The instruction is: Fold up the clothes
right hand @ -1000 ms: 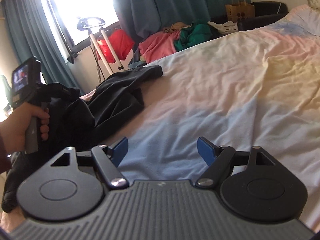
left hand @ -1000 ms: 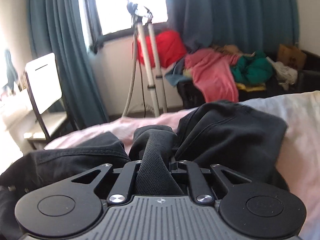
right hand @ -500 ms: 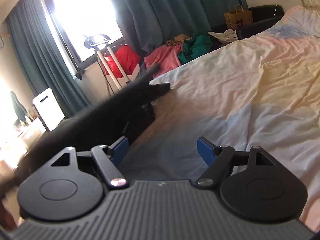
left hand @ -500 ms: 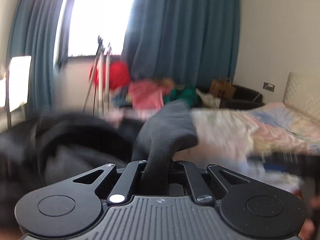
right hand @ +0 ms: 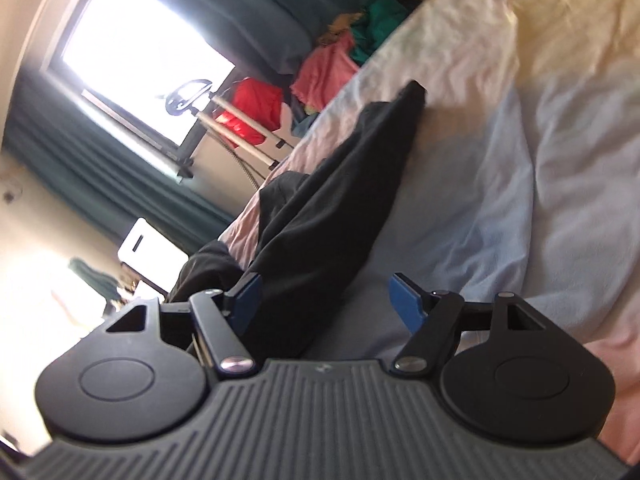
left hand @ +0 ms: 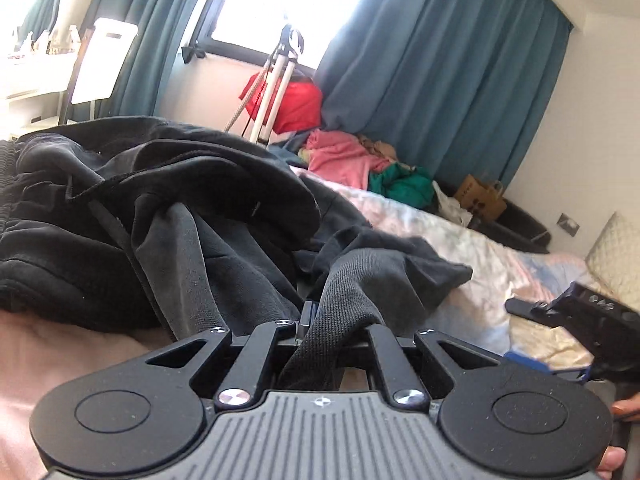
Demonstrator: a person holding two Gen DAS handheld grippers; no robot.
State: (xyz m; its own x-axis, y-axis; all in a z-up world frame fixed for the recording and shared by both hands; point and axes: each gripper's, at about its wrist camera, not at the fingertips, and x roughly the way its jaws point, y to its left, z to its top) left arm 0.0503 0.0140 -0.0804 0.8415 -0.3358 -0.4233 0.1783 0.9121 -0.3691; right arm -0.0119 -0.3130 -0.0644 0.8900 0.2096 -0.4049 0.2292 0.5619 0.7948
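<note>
A black garment (left hand: 168,216) lies bunched on the pastel bedsheet (left hand: 472,248). My left gripper (left hand: 320,320) is shut on a ribbed black edge of the garment (left hand: 340,300), which runs up between its fingers. In the right wrist view my right gripper (right hand: 324,300) is open, tilted, and low over the sheet (right hand: 500,184). A long part of the black garment (right hand: 332,200) runs by its left blue pad (right hand: 246,294) and into the gap. The right gripper also shows at the right edge of the left wrist view (left hand: 576,320).
A pile of pink, green and red clothes (left hand: 348,156) lies past the bed by the teal curtains (left hand: 440,72). A white stand (left hand: 276,72) is below the window. A white chair (left hand: 100,64) stands far left. A pillow (left hand: 616,256) lies at right.
My left gripper has swung right and lowered with the black garment, which now lies spread on the bed. My right gripper has rolled sideways and moved in beside the garment.
</note>
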